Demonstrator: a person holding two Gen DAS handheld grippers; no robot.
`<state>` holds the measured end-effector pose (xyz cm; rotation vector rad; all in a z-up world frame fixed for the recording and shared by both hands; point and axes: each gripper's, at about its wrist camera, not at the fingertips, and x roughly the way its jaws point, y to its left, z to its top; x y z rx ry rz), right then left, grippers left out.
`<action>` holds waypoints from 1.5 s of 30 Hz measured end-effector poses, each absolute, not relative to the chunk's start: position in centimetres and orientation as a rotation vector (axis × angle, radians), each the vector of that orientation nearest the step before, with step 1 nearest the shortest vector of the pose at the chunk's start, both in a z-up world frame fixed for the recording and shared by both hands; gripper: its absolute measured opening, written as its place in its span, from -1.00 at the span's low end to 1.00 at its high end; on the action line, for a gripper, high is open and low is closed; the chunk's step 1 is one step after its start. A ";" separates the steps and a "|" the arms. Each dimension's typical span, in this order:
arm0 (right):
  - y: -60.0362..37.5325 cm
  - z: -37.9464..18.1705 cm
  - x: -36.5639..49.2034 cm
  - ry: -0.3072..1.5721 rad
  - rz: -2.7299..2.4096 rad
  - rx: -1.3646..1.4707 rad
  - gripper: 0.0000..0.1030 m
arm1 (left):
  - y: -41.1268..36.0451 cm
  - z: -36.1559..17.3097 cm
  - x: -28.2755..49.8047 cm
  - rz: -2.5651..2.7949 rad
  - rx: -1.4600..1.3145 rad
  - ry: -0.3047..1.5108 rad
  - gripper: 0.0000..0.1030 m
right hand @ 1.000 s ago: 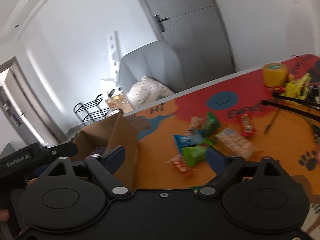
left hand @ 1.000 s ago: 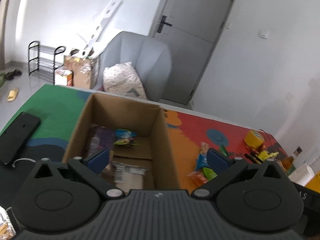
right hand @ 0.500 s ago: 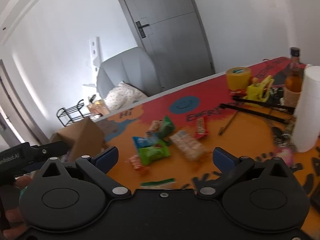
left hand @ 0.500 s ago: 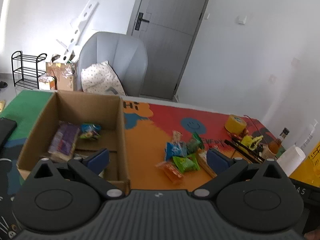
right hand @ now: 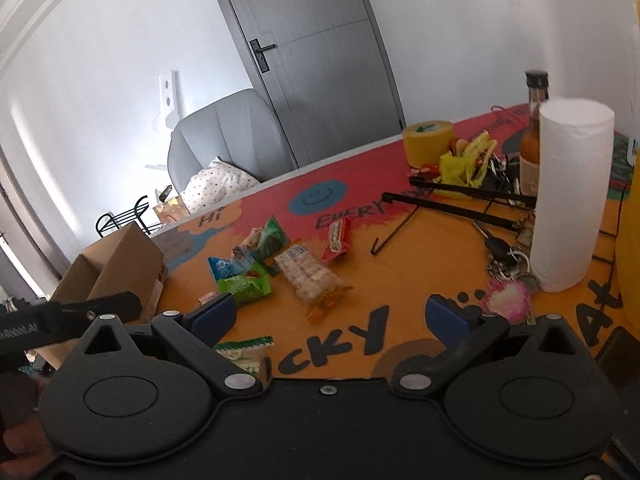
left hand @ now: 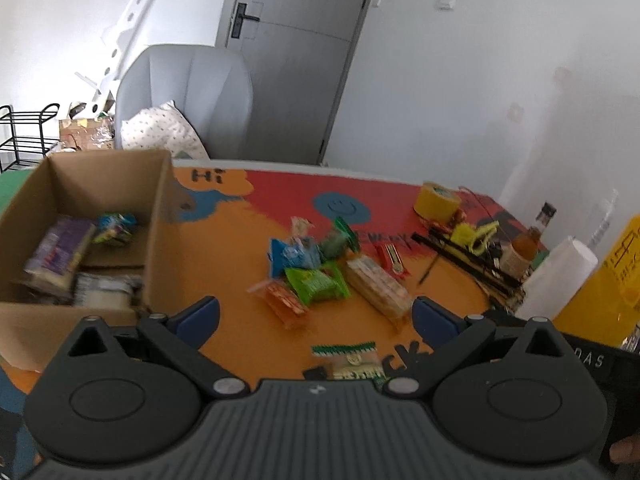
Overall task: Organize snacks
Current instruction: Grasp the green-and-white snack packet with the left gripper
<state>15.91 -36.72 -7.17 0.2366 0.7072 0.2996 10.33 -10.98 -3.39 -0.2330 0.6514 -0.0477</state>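
An open cardboard box (left hand: 158,236) at the left holds a purple packet (left hand: 60,248), a small blue-green packet (left hand: 116,228) and a white packet (left hand: 104,292). A pile of snacks lies on the orange mat: green packet (left hand: 316,284), blue packet (left hand: 292,256), orange packet (left hand: 284,304), long cracker pack (left hand: 378,284), red bar (left hand: 394,258). A green-edged white packet (left hand: 352,356) lies nearest. My left gripper (left hand: 314,316) is open and empty above the mat. My right gripper (right hand: 330,314) is open and empty; the cracker pack (right hand: 310,276) lies ahead of it.
A yellow tape roll (right hand: 426,140), a bottle (right hand: 532,136), a paper towel roll (right hand: 570,196), keys (right hand: 506,260), black rods (right hand: 460,204) and a pink wrapper (right hand: 506,304) crowd the table's right side. A grey armchair (left hand: 188,96) stands behind the table.
Both grippers have swung right, from over the box toward the snack pile. The box now sits at the left of both views. Both stay open and empty.
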 end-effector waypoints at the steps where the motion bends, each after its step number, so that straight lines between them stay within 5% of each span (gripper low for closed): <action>1: -37.0 -7.4 16.0 0.712 0.302 0.241 0.98 | -11.3 -3.7 10.5 -0.053 -0.234 0.661 0.95; 20: -38.3 -10.7 17.7 0.792 0.339 0.257 0.91 | -15.5 -9.9 13.5 -0.052 -0.214 0.808 0.67; 28: -37.1 -11.8 18.7 0.820 0.372 0.245 0.89 | -15.1 -10.9 14.0 -0.006 -0.187 0.810 -0.09; 45: -34.5 -11.3 21.6 0.825 0.405 0.220 0.86 | -11.8 -8.2 14.9 0.030 -0.242 0.735 -0.10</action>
